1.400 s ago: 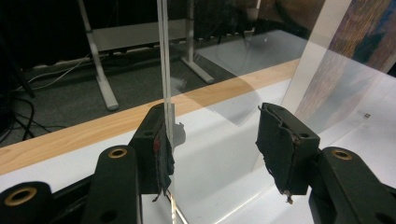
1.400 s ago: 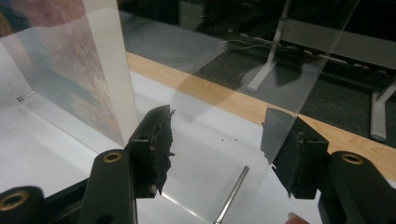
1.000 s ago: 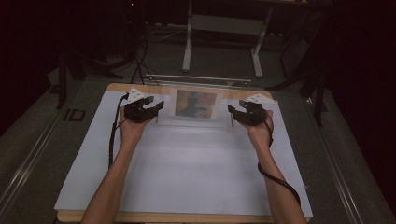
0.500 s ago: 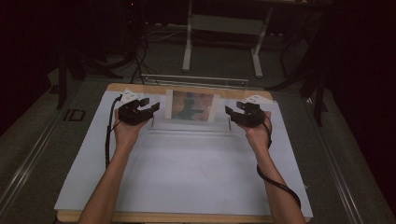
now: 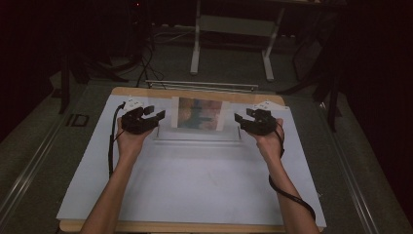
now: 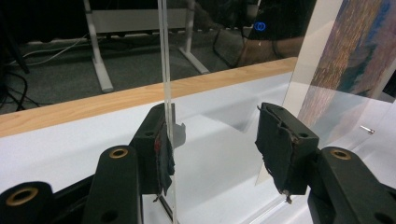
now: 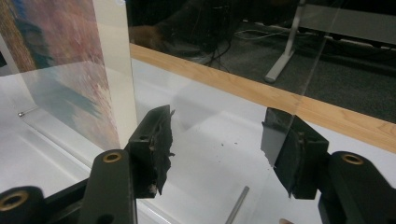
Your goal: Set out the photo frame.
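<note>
A clear acrylic picture stand (image 5: 197,140) is upright at the far middle of the white table sheet (image 5: 195,195), with a colourful picture (image 5: 200,113) in it. My left gripper (image 5: 156,114) is at the stand's left end and my right gripper (image 5: 242,117) at its right end. In the left gripper view, the open jaws (image 6: 215,140) straddle the acrylic edge (image 6: 164,70), which lies against the left pad, with the picture (image 6: 345,60) to the right. In the right gripper view, the open jaws (image 7: 217,140) stand around the other clear edge, with the picture (image 7: 60,51) at the left.
The wooden board's far edge (image 5: 195,93) runs just behind the stand, with a metal rail (image 5: 202,85) beyond it. White desk legs (image 5: 196,44) and cables (image 5: 146,63) are on the dark floor. A small metal rod (image 7: 238,205) lies on the sheet by the right gripper.
Both hands have drifted very slightly toward the near side, the left one a little leftward. The jaws look equally wide and the stand has stayed in place.
</note>
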Motion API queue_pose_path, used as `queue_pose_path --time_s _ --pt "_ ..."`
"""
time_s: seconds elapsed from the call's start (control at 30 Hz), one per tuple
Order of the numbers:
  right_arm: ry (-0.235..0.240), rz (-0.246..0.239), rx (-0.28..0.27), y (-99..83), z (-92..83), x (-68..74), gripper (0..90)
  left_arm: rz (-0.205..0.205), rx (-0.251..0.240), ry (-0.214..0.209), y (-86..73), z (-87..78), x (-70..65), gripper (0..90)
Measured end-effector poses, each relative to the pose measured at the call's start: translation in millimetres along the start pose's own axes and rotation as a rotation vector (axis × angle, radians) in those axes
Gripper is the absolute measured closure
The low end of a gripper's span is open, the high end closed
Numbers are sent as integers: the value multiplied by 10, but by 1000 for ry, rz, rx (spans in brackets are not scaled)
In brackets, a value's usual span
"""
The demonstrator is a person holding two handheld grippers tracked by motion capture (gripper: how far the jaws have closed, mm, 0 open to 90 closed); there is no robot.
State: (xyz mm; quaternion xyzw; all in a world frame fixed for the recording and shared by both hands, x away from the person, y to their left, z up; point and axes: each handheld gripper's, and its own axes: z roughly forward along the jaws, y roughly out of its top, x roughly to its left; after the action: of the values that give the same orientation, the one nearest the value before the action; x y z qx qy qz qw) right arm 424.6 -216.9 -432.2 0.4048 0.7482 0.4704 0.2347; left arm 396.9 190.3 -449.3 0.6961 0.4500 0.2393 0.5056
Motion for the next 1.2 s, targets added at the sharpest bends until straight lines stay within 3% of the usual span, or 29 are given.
queue_pose_path --time_s 0.5,0.93,1.2 --pt "11 34 29 -46 -74 15 422 -20 23 9 -43 -55 -95 470" --pt "21 69 42 -211 -140 47 423 -29 44 4 -112 -105 -162 469" --pt "8 57 42 -223 -147 101 423 -41 42 -3 -163 -118 -139 467"
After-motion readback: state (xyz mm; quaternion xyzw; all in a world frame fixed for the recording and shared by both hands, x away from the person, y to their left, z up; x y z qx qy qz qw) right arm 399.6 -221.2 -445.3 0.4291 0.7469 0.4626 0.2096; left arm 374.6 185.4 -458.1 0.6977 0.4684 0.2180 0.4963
